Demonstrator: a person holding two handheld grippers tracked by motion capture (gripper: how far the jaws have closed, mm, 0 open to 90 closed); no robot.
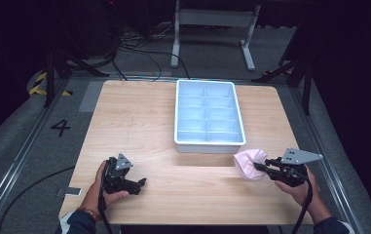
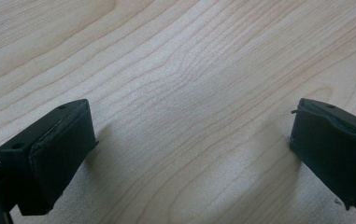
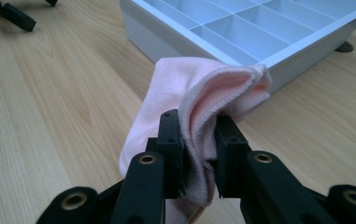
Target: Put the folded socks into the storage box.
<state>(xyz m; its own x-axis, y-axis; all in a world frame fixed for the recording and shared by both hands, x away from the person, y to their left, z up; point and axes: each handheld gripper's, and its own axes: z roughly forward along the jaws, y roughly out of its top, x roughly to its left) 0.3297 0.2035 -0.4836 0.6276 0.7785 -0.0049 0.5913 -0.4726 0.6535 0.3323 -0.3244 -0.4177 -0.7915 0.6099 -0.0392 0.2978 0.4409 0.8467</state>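
A pale pink sock hangs bunched just off the wooden table, in front of the right near corner of the white divided tray. My right gripper is shut on the sock's folded edge, and the cloth is pinched between its two black fingers. My left gripper rests low at the table's near left, open, with bare wood between its pads.
The white tray has several compartments, none with anything visible inside, and sits at the table's middle back. Beyond the table are a dark floor, cables and a metal frame. The table's near edge lies close behind both hands.
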